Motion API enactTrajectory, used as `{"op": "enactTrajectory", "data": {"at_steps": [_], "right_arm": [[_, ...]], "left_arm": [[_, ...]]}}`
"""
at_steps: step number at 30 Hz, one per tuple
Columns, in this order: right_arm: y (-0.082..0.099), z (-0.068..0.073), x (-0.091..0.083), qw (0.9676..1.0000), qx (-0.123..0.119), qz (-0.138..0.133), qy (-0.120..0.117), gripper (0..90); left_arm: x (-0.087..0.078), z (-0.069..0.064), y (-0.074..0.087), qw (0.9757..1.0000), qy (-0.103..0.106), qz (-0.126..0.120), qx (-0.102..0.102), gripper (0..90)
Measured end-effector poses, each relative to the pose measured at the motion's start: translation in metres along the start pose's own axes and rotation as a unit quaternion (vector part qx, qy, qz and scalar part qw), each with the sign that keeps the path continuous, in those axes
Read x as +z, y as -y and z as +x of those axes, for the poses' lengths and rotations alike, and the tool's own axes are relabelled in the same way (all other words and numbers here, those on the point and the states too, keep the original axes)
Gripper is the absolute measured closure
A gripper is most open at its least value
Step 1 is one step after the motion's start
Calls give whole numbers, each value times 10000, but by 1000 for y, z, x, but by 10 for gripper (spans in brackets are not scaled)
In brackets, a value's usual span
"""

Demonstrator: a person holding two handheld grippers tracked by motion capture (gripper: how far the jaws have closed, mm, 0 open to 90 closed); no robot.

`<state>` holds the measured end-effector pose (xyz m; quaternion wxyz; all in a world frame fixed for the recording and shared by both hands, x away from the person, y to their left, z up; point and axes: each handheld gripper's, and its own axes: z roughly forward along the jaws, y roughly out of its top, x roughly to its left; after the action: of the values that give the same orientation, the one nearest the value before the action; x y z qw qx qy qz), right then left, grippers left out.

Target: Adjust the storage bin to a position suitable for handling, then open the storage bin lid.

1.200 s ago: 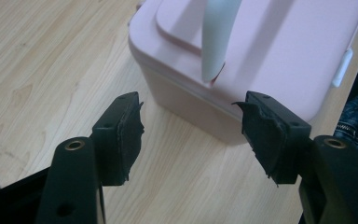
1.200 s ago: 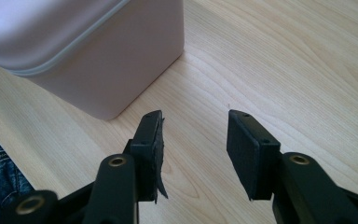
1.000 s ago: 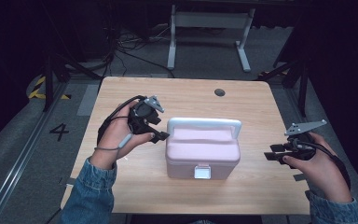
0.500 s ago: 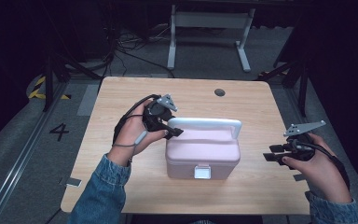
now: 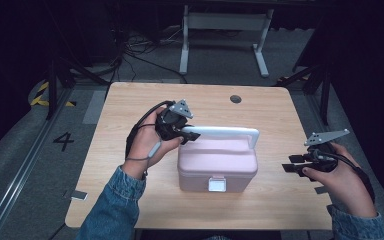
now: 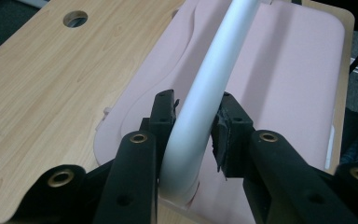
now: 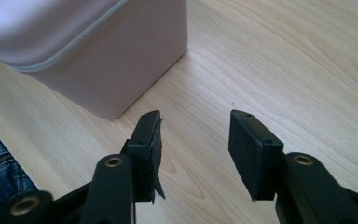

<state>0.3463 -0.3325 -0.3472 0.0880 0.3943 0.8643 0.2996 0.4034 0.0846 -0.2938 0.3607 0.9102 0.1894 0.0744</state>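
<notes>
While its lid is latched down so that nothing of its contents can be told, a pale pink box (image 5: 217,165) is seen standing on the wooden table (image 5: 130,100), roughly midway between the left and right edges and nearer the front edge than the back. The box is rectangular with rounded corners, and a white clasp (image 5: 216,185) is set in the middle of its front wall. A white handle (image 5: 225,132) is raised upright over the lid, running from left to right. The left gripper (image 6: 198,119) is closed on the left bend of that handle, one black pad pressed to each side of the white bar, as is plain in the left gripper view. The right gripper (image 7: 193,140) is held with its jaws spread wide and nothing between them, near the right edge of the table, beside the box but apart from it. A round hole (image 5: 236,99) is cut in the tabletop near the back edge.
</notes>
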Motion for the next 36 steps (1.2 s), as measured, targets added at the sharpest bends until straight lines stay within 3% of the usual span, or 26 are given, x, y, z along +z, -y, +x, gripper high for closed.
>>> {"op": "enactTrajectory", "data": {"at_steps": [6, 10, 23, 29, 36], "right_arm": [[-2, 2, 1, 10000, -30, -70, -28, 546], [-2, 2, 0, 9998, -83, -182, -28, 550], [-6, 8, -8, 9981, -186, -576, -144, 566], [-11, 15, -9, 9958, -336, -797, -299, 545], [-16, 21, -12, 9916, -456, -1171, -305, 480]], "left_arm": [[-2, 0, -1, 9998, -59, -163, 41, 728], [-7, 5, -2, 9994, 66, -308, -128, 727], [-10, 16, -9, 9979, 153, -490, -407, 715], [-10, 24, -10, 9955, 301, -606, -666, 711], [-9, 32, -11, 9936, 302, -677, -848, 710]]}}
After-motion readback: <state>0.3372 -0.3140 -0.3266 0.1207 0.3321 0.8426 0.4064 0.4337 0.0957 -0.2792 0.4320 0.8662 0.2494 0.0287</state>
